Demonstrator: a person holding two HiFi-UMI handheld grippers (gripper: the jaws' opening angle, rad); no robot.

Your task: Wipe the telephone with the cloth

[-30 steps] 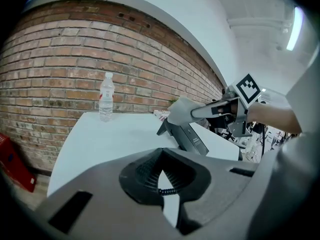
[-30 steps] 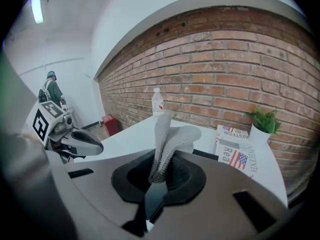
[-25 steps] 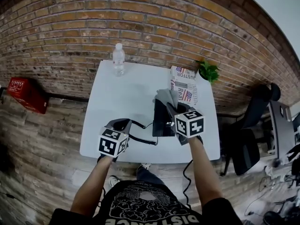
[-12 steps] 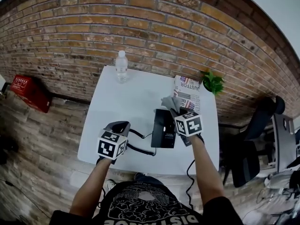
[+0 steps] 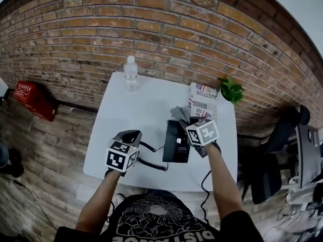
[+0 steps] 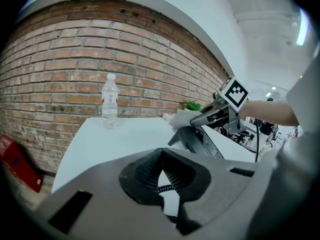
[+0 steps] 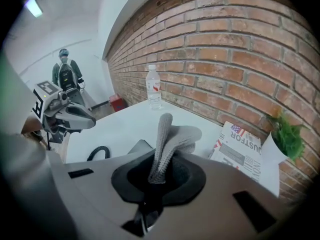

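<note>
Table (image 5: 123,112), w/ 1 phone (image 5: 175,142), 1 bottle (image 5: 130,72), 1 newspaper (image 5: 203,101), 1 plant (image 5: 231,91). 2 grippers: R gripper (image 7: 159,176) clamps 1 grey cloth (image 7: 170,139); L gripper (image 6: 161,176) jaws narrow, pinching coiled cord (image 6: 164,189).

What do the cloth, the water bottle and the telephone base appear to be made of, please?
Cloth: grey knitted textile with a matt finish; a ribbed weave shows and it folds limply.
Water bottle: apparently clear plastic, with see-through walls and a white cap.
Telephone base: likely hard black plastic, smooth and fairly matt, though it is too small here to be sure.
</note>
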